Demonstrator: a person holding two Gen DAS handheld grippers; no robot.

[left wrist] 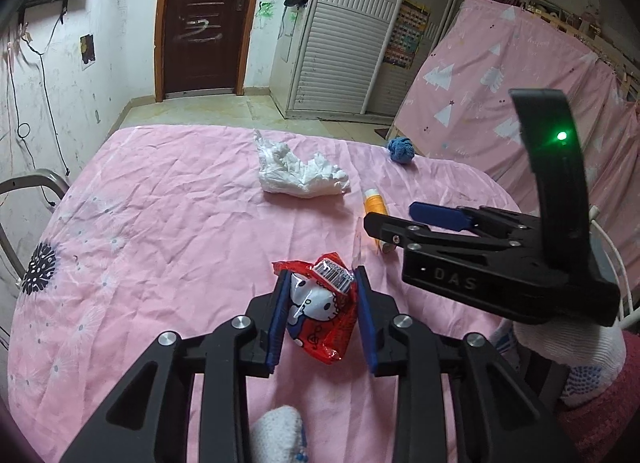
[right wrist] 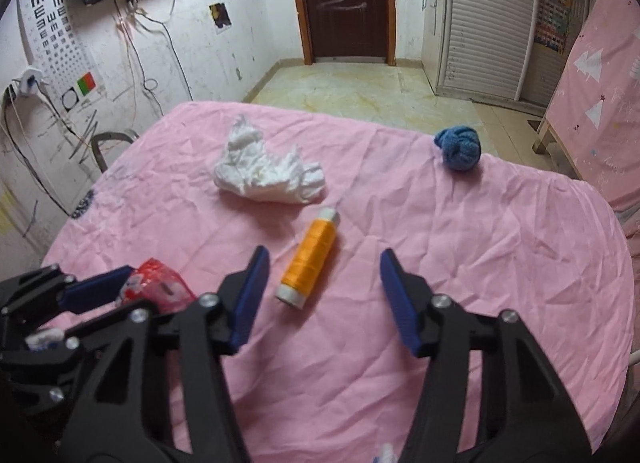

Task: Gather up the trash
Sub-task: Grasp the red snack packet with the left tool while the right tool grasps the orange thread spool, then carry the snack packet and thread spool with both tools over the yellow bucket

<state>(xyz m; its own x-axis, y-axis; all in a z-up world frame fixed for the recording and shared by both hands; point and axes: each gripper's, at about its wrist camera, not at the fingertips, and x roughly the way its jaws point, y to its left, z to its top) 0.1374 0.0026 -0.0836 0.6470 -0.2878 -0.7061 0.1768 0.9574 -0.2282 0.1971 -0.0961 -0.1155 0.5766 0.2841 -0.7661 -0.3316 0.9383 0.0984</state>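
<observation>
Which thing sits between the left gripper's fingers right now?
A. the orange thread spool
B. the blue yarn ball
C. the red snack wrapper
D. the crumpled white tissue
C: in the left wrist view the red snack wrapper sits between the fingers of the left gripper, while the tissue, thread spool and yarn ball lie farther off on the pink cloth.

Red cartoon-print wrapper [left wrist: 320, 311], orange spool [right wrist: 310, 259]
</observation>
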